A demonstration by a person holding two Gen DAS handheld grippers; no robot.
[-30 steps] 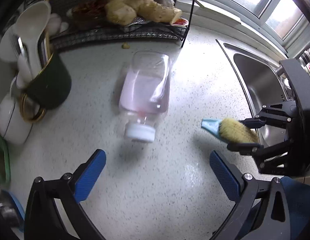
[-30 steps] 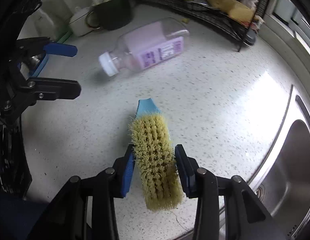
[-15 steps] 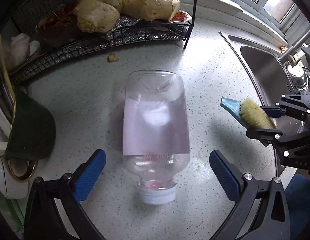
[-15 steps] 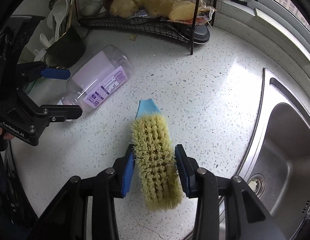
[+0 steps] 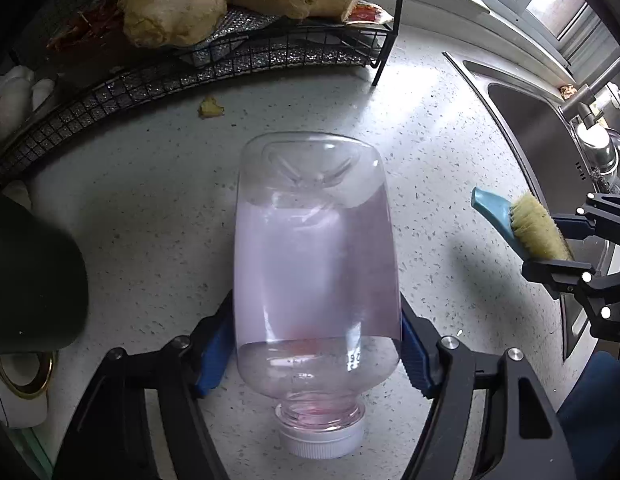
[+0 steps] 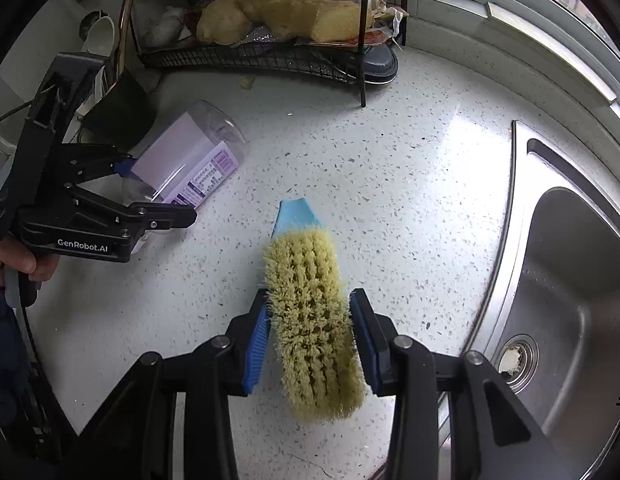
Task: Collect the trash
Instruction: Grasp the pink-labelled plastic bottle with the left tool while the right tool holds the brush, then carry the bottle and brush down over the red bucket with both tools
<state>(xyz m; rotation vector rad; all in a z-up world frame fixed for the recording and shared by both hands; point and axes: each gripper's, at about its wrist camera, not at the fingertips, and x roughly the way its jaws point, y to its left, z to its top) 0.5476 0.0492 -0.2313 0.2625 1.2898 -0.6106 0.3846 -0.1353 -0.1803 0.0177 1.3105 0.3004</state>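
The clear plastic bottle [image 5: 316, 280] lies on its side on the speckled white worktop [image 5: 438, 160], its white cap [image 5: 321, 440] toward the left wrist camera and its base toward the wire rack [image 5: 237, 56]; a pale purple label wraps its body. The left gripper [image 5: 316, 348] straddles the bottle near its shoulder, and its jaws have just been closing, so the blue pads [image 5: 213, 352] now sit against both sides of the bottle. In the right wrist view the same gripper [image 6: 149, 196] comes in from the left, a hand [image 6: 13, 260] behind it. To the right of the bottle and apart from it, the right gripper [image 6: 310, 332] is clamped narrow on a scrub brush [image 6: 314, 320] with yellow bristles and a light blue tip [image 6: 295, 214], bristles up, held above the worktop. Just beyond the brush lies the steel sink [image 6: 570, 300], with a scrap sitting in its drain [image 6: 514, 362]. The rack behind the bottle carries big knobs of ginger [image 5: 173, 12], and a small yellow scrap [image 5: 209, 107] lies on the worktop in front of it. A dark green cup [image 5: 29, 280] stands to the left of the bottle.
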